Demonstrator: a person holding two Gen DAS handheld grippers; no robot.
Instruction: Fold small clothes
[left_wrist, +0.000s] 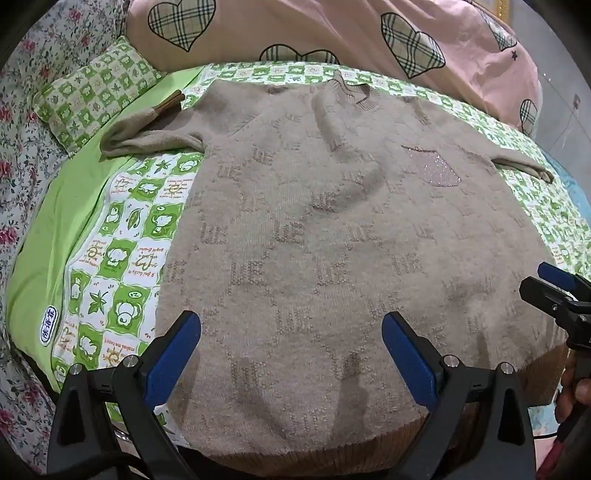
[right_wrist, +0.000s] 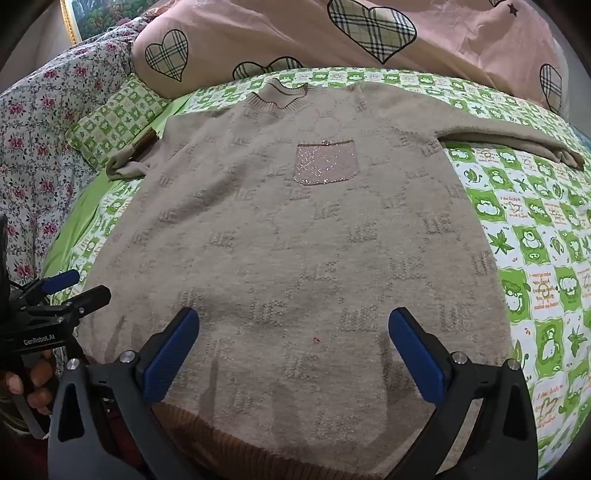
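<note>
The sweater (left_wrist: 332, 240) has its ribbed hem cut off by the bottom edge in both wrist views, partly behind the gripper bodies. Its left sleeve (left_wrist: 144, 142) doubles over itself, hiding the cuff. The woven lettering is too blurred to read. The pink quilt (right_wrist: 295, 33) runs past the top edge, as does a gold-framed picture (right_wrist: 92, 14).

A bed is covered by a green-and-white checked sheet (left_wrist: 122, 236) printed with cartoon figures. A matching small pillow (left_wrist: 92, 99) is set at its far left, beside a floral quilt (right_wrist: 33, 147). A pink duvet with plaid hearts (right_wrist: 332, 40) is heaped behind.
</note>
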